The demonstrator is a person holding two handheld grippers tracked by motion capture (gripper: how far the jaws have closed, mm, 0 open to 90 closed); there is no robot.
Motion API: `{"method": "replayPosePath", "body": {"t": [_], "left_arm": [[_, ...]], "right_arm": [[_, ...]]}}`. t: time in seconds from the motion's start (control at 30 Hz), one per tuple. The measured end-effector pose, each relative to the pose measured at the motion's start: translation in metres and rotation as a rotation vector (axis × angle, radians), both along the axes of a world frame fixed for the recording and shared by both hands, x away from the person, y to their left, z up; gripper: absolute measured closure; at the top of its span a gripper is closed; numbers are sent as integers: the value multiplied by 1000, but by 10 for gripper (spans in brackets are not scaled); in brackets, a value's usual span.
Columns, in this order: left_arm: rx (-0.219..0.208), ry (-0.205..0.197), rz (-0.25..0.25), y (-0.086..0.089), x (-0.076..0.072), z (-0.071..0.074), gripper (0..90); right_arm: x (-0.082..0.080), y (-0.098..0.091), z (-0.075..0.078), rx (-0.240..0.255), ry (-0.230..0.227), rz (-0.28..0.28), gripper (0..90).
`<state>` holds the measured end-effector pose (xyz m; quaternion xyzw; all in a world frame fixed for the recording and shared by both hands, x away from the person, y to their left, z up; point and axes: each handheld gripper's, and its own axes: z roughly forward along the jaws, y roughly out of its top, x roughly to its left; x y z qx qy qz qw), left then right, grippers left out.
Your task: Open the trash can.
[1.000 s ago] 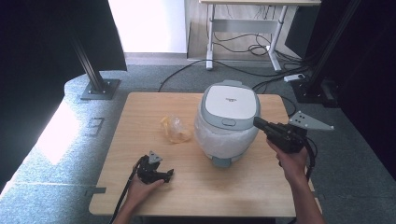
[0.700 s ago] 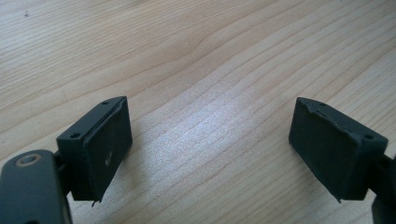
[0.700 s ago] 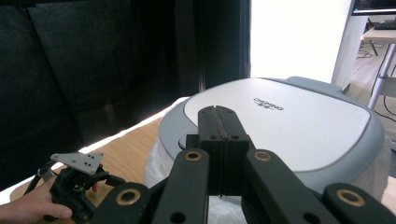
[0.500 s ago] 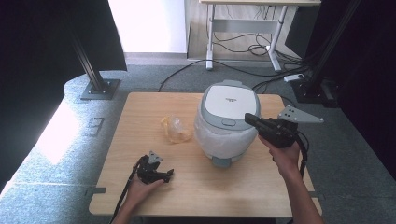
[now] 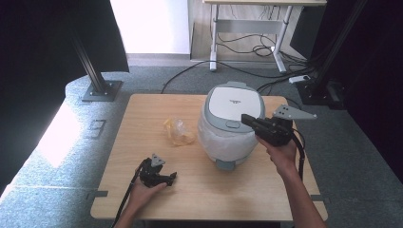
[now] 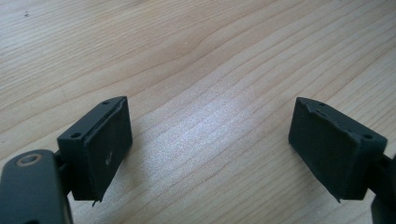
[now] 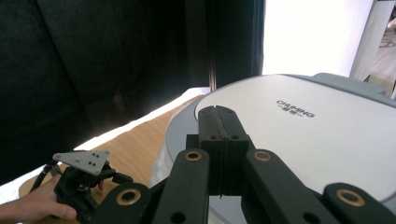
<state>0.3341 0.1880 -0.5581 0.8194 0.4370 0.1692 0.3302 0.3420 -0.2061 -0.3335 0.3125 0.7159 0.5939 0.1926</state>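
Observation:
A white and grey rice cooker (image 5: 230,121) stands on the wooden table (image 5: 157,194) with its lid down. My right gripper (image 5: 245,118) is shut with nothing between its pads, and its tip hovers over the right edge of the cooker's lid (image 7: 299,126). In the right gripper view the two closed pads (image 7: 219,126) sit just above that lid. My left gripper (image 5: 170,177) rests low on the table near the front left, held by a hand. Its jaws stand wide open over bare wood (image 6: 210,116).
A crumpled clear plastic bag (image 5: 178,131) with something yellow inside lies on the table left of the cooker. Beyond the table are a black stand base (image 5: 100,90), floor cables (image 5: 247,47) and a desk frame. Dark curtains hang at both sides.
My right gripper has moved left from beside the cooker to over the edge of its lid, still shut. The left gripper has not moved.

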Motion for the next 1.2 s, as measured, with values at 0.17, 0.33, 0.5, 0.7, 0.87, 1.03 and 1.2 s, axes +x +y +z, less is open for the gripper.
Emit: {"method": "replayPosePath", "body": {"t": [0.17, 0.33, 0.5, 0.7, 0.87, 1.03, 1.2], "left_arm": [[1, -1, -1, 0, 0, 0, 130], [1, -1, -2, 0, 0, 0, 131], [1, -1, -3, 0, 0, 0, 133], [1, -1, -3, 0, 0, 0, 132], [1, -1, -3, 0, 0, 0, 132], [1, -1, -3, 0, 0, 0, 133], [1, -1, -3, 0, 0, 0, 132]], "right_arm": [[8, 8, -5, -13, 17, 10, 898], [15, 15, -11, -16, 36, 15, 896], [18, 17, -17, -23, 53, 6, 896], [18, 16, -24, -20, 67, 13, 893], [18, 17, -24, -15, 72, 20, 893], [19, 16, -24, -2, 99, 30, 898], [19, 16, -23, -12, 99, 31, 899]]}}
